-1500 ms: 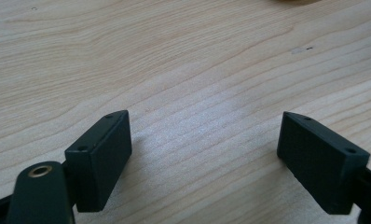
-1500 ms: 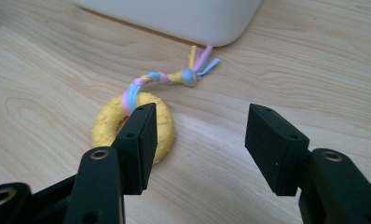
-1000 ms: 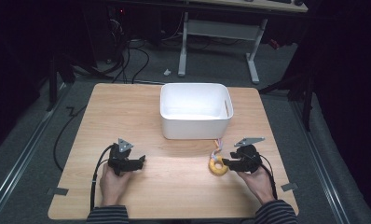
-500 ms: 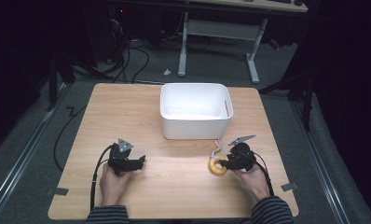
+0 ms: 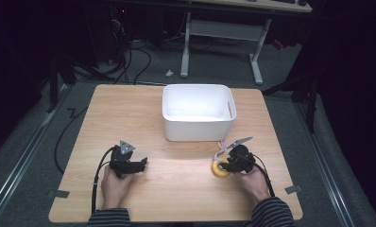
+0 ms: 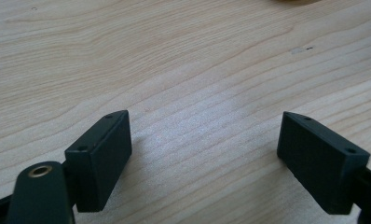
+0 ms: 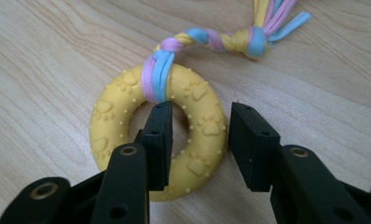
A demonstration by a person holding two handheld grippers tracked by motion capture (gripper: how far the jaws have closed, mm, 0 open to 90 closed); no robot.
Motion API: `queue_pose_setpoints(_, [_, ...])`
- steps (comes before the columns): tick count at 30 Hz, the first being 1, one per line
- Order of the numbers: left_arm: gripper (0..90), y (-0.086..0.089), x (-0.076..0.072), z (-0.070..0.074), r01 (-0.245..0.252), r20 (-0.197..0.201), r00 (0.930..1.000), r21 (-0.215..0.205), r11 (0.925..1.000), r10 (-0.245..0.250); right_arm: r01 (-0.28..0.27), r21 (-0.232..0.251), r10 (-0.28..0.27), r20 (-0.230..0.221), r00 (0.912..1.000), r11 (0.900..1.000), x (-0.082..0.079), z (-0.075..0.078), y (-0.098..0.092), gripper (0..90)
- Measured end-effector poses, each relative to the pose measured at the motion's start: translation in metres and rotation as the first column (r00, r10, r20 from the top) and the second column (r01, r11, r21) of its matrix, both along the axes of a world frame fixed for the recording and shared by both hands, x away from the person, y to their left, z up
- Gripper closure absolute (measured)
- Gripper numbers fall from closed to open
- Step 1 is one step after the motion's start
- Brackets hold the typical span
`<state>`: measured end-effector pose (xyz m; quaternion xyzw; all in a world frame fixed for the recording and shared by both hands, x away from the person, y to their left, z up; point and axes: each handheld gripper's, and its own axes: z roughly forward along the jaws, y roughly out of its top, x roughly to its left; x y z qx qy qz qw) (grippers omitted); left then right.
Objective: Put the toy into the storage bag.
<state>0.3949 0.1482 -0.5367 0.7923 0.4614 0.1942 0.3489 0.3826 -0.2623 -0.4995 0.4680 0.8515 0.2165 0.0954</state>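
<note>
R gripper (image 7: 197, 140) straddles one side of the yellow ring toy (image 7: 158, 140): one jaw in the hole, other just outside the rim. Jaws have just been closing; pads at the rubber, firm grip can't be told. Toy lies flat on table (image 5: 176, 189), just in front of white bin (image 5: 198, 113); nothing blocks it. L gripper (image 6: 204, 149) wide open over bare wood, well apart. R gripper view adds paw prints & braided pastel rope (image 7: 221, 39); high view gives the bin.
</note>
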Motion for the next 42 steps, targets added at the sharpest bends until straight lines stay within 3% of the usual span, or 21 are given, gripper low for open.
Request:
queue_pose_setpoints(17, [17.9,0.000,0.000,0.000,0.000,0.000,1.0000,0.000,1.0000,0.000,-0.037,-0.040,0.038,0.043,0.9983,0.999,-0.003,0.002,0.003,68.0])
queue_pose_setpoints(30, [17.9,0.000,0.000,0.000,0.000,0.000,1.0000,0.000,1.0000,0.000,-0.037,0.025,0.034,0.107,0.9937,0.999,-0.016,0.022,-0.011,68.5])
queue_pose_setpoints(35, [17.9,0.000,0.000,0.000,0.000,0.000,1.0000,0.000,1.0000,0.000,-0.028,0.021,0.025,0.125,0.9918,0.999,-0.022,0.032,-0.021,68.6])
queue_pose_setpoints(42, [17.9,0.000,0.000,0.000,0.000,0.000,1.0000,0.000,1.0000,0.000,0.026,0.061,-0.036,0.168,0.9852,0.998,-0.036,0.050,-0.045,68.6])
